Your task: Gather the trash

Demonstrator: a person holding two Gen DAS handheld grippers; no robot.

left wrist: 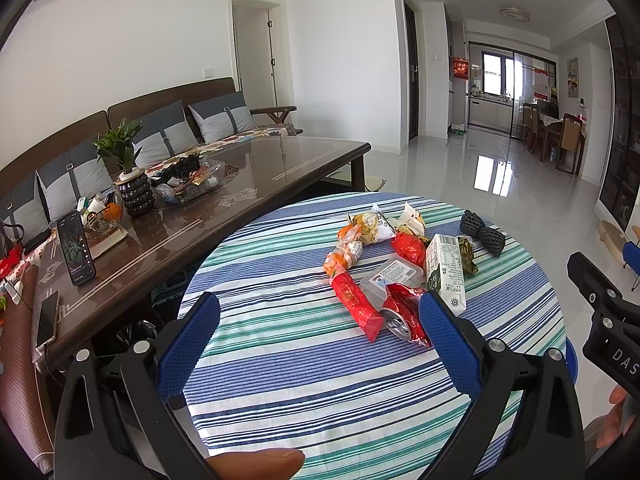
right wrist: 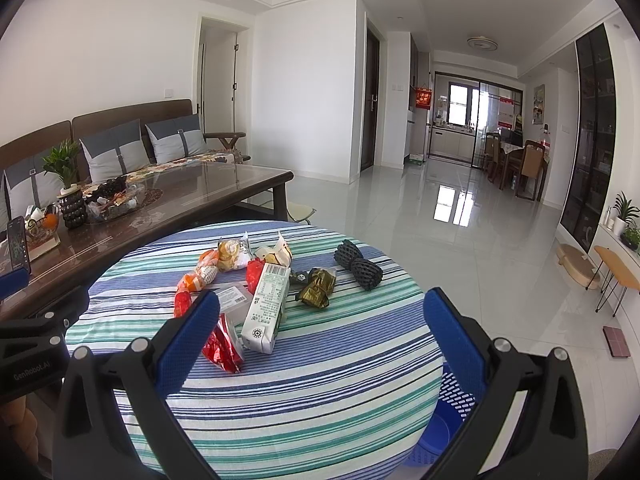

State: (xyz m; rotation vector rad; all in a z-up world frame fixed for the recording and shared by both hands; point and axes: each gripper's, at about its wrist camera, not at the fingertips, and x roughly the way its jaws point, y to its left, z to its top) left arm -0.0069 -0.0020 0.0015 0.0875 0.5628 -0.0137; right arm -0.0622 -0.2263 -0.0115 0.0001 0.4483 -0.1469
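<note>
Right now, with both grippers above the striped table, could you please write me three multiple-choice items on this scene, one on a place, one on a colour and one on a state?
1. Where is the blue basket?
A. on the glass coffee table
B. on the floor at the round table's right edge
C. on the sofa

2. What colour is the foam fruit net?
A. black
B. yellow
C. pink

3. How does the milk carton stand?
A. upright
B. lying on its side
C. held in a gripper

Answers:
1 B: the right wrist view shows it below the edge of the striped tablecloth.
2 A: its mesh is black in both views.
3 B: it lies flat among the wrappers, and the left gripper and right gripper are both open, holding nothing.
</note>
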